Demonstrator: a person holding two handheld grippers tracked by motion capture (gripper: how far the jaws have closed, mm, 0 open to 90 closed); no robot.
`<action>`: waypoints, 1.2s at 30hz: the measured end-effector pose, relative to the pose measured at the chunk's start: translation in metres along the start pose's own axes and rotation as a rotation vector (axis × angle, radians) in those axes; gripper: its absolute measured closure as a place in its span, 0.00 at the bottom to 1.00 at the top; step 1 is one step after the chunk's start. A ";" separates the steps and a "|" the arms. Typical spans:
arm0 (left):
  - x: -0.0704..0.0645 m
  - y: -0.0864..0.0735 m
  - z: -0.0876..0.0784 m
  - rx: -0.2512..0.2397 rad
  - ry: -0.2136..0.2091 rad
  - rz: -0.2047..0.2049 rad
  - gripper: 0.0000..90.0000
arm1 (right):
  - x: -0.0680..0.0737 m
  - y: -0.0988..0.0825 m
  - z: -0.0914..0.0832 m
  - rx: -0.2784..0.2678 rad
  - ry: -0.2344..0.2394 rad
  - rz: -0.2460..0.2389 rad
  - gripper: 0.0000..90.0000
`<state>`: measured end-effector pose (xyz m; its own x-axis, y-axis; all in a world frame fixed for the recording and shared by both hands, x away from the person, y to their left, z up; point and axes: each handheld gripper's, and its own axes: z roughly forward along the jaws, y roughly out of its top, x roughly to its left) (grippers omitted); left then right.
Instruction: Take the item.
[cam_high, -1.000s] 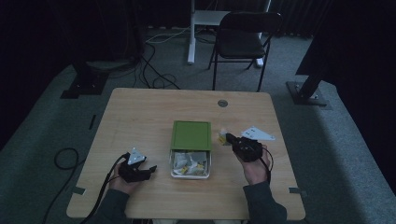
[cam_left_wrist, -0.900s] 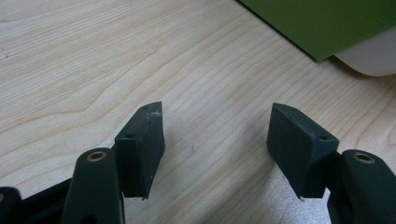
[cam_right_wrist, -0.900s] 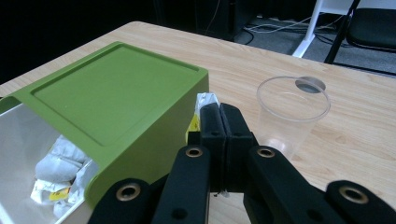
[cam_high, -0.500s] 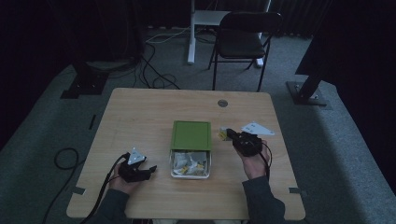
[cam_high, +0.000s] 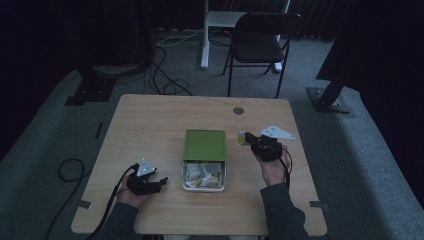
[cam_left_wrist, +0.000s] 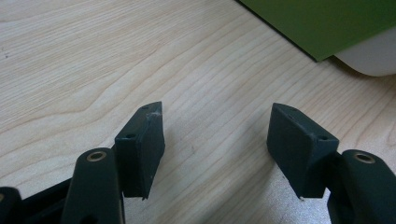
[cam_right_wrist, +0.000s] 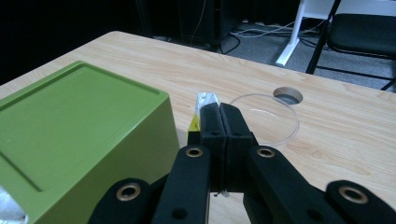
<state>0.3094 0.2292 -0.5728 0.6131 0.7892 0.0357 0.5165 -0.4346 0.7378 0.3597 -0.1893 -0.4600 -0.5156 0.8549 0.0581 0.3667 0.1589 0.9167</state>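
I see the left gripper (cam_high: 159, 182) low on the near-left part of the table (cam_high: 150, 125), held in the person's left hand (cam_high: 131, 196) with the forearm coming in from the bottom edge; its grey three-cornered plate faces up and its jaws point toward the box. In the left gripper view its jaws stand wide apart over bare wood with nothing between them, and a corner of the green lid (cam_left_wrist: 327, 23) and the white rim of the box (cam_left_wrist: 369, 53) sit at the upper right. The box (cam_high: 204, 172) lies mid-table, its green lid covering the far part and the near part open, showing small wrapped items (cam_high: 202, 175) inside; I cannot tell what they are. The right gripper (cam_high: 248, 140) is held in the right hand (cam_high: 272, 167) just to the right of the box, beside the lid's far edge, jaws pointing left toward it. In the right gripper view (cam_right_wrist: 219, 114) the jaws are pressed together on a small yellow-and-silver packet (cam_right_wrist: 200, 112) that sticks out past their tips. A clear disc (cam_right_wrist: 266, 121) lies on the wood just beyond, near the table's round hole (cam_right_wrist: 288, 95). A white sheet (cam_high: 277, 132) lies behind the right hand.
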 end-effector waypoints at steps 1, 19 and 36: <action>0.000 0.000 0.000 0.000 0.000 0.000 0.42 | -0.001 0.000 0.001 0.001 -0.002 0.003 1.00; 0.000 0.000 0.000 0.001 0.000 0.001 0.42 | -0.011 0.007 0.012 -0.008 -0.012 0.020 1.00; 0.000 0.000 0.000 0.000 0.000 0.001 0.42 | -0.021 0.014 0.019 -0.022 -0.022 0.036 1.00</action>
<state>0.3093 0.2292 -0.5729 0.6137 0.7887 0.0358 0.5160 -0.4350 0.7379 0.3905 -0.1952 -0.4562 -0.4852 0.8705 0.0824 0.3671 0.1172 0.9228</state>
